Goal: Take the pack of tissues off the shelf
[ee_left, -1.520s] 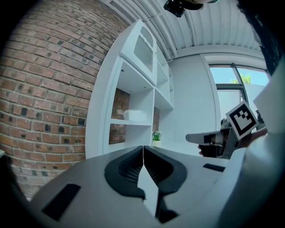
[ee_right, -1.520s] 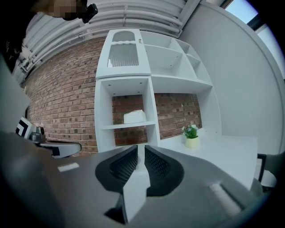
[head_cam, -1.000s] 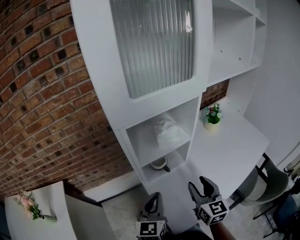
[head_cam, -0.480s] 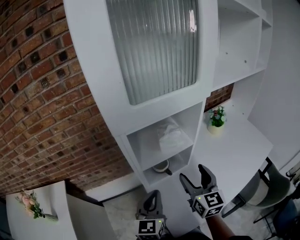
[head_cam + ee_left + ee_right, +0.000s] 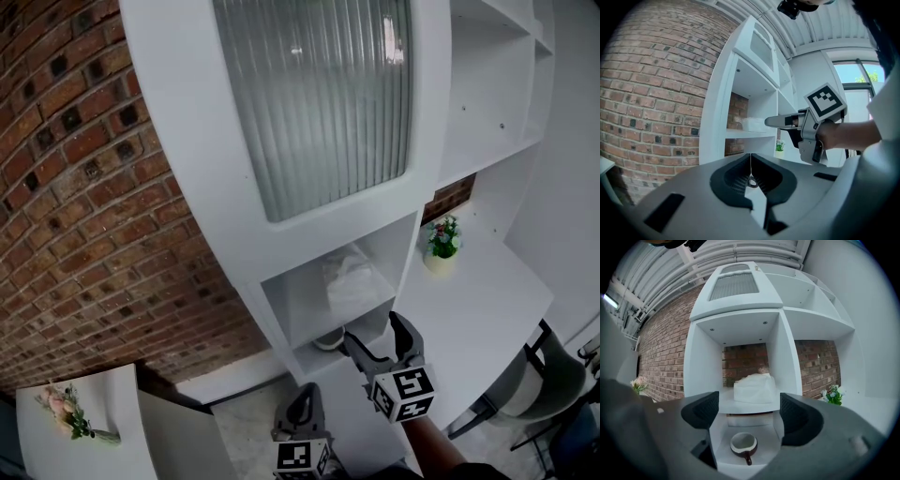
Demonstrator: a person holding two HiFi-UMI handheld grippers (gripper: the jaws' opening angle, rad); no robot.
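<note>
One change of note against a second ago, set out below the fixtures, largest first. Largest item: white shelf unit (image 5: 230, 216) against a brick wall (image 5: 84, 187), ribbed glass door (image 5: 319, 94) above, two open compartments below. Alongside, a white desk (image 5: 487, 300) bearing a small potted plant (image 5: 442, 239). Upper compartment: pack of tissues (image 5: 352, 278), lying on the shelf board, untouched. Lower compartment: brown cup (image 5: 328, 339), directly beneath the pack. Right gripper (image 5: 373, 330): risen from low over the desk and brought up to the mouth of the compartments. Jaws just opened from part-closed to wide apart, nothing between the pads, nothing held. In the right gripper view, pack framed ahead between the two jaws, slightly above their line and still apart from them. Left gripper (image 5: 303, 398): low at the bottom of the head view, jaws pressed together, empty, no part in the reach. Judgement: approach stage, opening for the grasp done or nearly so, pack not yet taken. Remaining: advance into the upper compartment, close on the soft pack, withdraw. Risk: entering too low, toward the cup.
</note>
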